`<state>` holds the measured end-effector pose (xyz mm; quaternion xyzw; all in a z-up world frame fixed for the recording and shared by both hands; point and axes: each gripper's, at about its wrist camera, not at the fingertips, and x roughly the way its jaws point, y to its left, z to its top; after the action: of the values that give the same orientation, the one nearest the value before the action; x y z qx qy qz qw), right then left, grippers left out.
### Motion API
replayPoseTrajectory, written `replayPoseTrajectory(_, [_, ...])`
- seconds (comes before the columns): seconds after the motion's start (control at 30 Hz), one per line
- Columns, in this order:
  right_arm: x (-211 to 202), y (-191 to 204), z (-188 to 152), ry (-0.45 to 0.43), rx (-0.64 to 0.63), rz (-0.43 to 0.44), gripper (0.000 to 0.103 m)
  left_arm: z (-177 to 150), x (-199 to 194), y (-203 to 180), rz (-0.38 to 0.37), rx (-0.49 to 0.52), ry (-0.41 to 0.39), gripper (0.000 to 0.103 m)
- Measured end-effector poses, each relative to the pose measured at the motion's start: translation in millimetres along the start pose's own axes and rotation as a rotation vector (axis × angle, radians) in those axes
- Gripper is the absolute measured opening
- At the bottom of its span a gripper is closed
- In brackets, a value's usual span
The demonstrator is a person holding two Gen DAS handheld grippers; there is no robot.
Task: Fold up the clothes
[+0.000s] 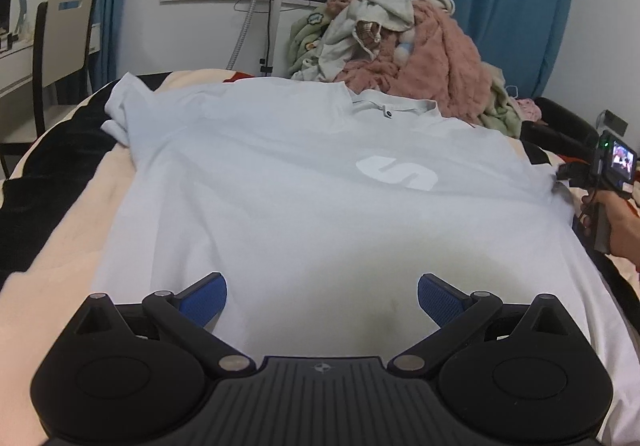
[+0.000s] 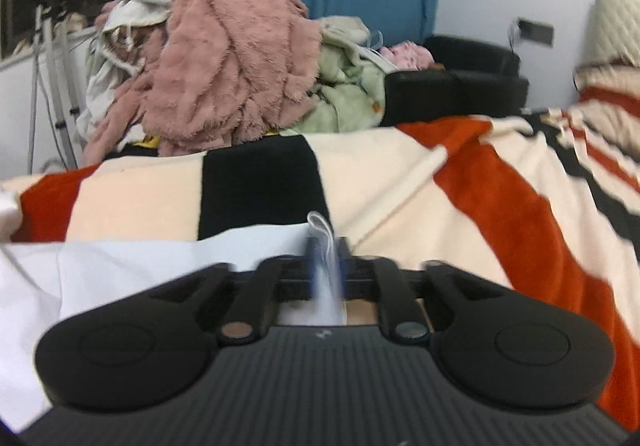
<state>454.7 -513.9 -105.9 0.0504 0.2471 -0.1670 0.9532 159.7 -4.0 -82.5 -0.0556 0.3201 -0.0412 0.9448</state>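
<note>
the pale blue cotton polo shirt (image 1: 280,181) lies flat on the striped fleece bedspread (image 2: 400,181), the left gripper (image 1: 322,300) spread wide above its hem, the right gripper (image 2: 325,262) pinching its edge.

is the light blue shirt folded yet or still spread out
Mostly spread: the shirt lies flat on the blanket, collar and logo showing. Only its left sleeve looks bunched. The right tool pinches its edge.

Pale blue polo shirt (image 1: 280,181) flat on striped fleece bed blanket (image 2: 400,173); heaped laundry pile (image 1: 400,45) behind; wooden chair (image 1: 60,45) far left.
</note>
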Motion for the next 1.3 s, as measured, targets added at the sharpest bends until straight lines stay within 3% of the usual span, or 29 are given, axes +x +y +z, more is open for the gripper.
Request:
replayPoseTrajectory(0.07, [-13.2, -4.7, 2.2, -0.009, 0.036, 0.004, 0.080, 0.3, -2.5, 0.3, -0.004, 0.003, -0.008, 0.103])
replayPoseTrajectory(0.1, [-25.4, -5.0, 2.2, -0.026, 0.049, 0.014, 0.082, 0.4, -5.1, 0.8, -0.008, 0.002, -0.012, 0.103])
replayPoseTrajectory(0.3, [-126.9, -5.4, 7.7, -0.081, 0.068, 0.103, 0.082, -1.6, -26.9, -0.3, -0.040, 0.010, -0.036, 0.103])
replayPoseTrajectory(0.53, [-303.8, 0.8, -6.5, -0.125, 0.122, 0.241, 0.082, -11.7, -69.6, -10.6, -0.098, 0.063, -0.071, 0.103])
replayPoseTrajectory(0.67, [-410.4, -0.9, -42.5, -0.150, 0.143, 0.315, 0.082, -23.9, -93.4, -17.6, -0.159, 0.098, -0.064, 0.102])
replayPoseTrajectory(0.77, [-467.8, -5.6, -78.4, -0.124, 0.198, 0.374, 0.082, -34.0, -106.7, -30.1, -0.198, 0.142, -0.044, 0.098])
replayPoseTrajectory(0.93, [-523.5, -26.0, -127.0, -0.153, 0.312, 0.434, 0.083, -61.0, -127.1, -66.3, -0.363, 0.212, 0.028, 0.088])
replayPoseTrajectory(1.03, [-540.7, -40.4, -132.5, -0.224, 0.362, 0.488, 0.083, -80.9, -133.3, -96.5, -0.502, 0.231, 0.101, 0.077])
replayPoseTrajectory(1.13, [-543.4, -49.4, -133.6, -0.243, 0.410, 0.497, 0.083, -102.7, -130.3, -127.8, -0.573, 0.264, 0.147, 0.063])
replayPoseTrajectory(1.23, [-540.7, -56.2, -136.2, -0.234, 0.450, 0.509, 0.083, -124.2, -119.5, -155.0, -0.626, 0.300, 0.198, 0.028])
replayPoseTrajectory(1.27, [-539.3, -58.7, -137.6, -0.231, 0.464, 0.508, 0.083, -130.2, -115.4, -162.5, -0.643, 0.313, 0.221, 0.005])
replayPoseTrajectory(1.3, [-538.4, -61.4, -139.2, -0.231, 0.477, 0.510, 0.083, -134.0, -114.6, -169.3, -0.659, 0.322, 0.225, 0.002])
